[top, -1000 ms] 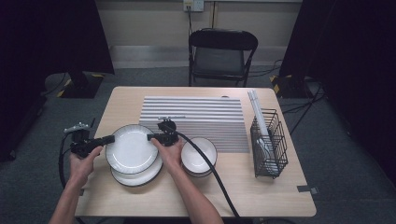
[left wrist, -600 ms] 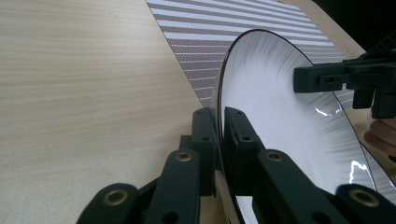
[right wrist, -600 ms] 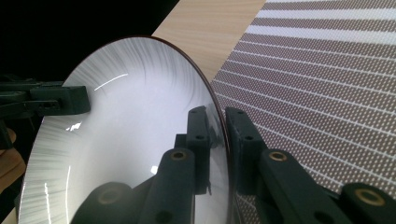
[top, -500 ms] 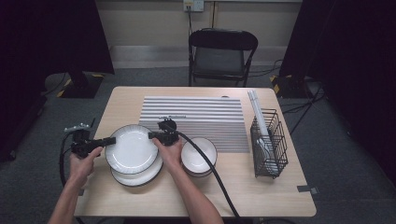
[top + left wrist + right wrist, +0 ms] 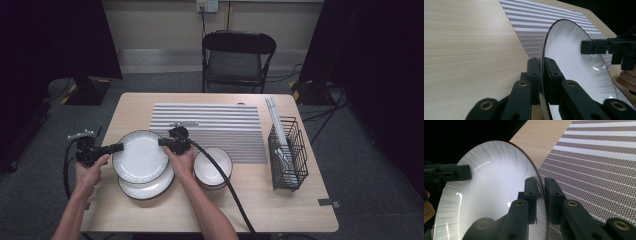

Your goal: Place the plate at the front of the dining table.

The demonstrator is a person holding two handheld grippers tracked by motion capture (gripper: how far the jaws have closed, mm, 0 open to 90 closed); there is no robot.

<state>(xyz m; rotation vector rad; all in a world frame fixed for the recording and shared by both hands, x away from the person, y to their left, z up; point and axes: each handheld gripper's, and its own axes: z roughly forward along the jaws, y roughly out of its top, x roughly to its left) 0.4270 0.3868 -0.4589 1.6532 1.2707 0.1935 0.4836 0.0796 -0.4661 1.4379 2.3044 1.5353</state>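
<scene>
Two tongs clamp one white plate (image 5: 140, 156) at nine (image 5: 118, 147) and three o'clock (image 5: 163, 142), above a second plate (image 5: 146, 186) on the wooden worktop (image 5: 280, 200). Striped mat (image 5: 210, 122) at twelve, bowls (image 5: 212, 167) and wire rack (image 5: 287, 152) toward three; near edge bare.

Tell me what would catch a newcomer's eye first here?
The white plate at the table's front left, gripped on opposite rims by the left gripper and right gripper, above a second plate. To its right sit stacked bowls, with a striped mat behind and a black wire rack far right.
</scene>
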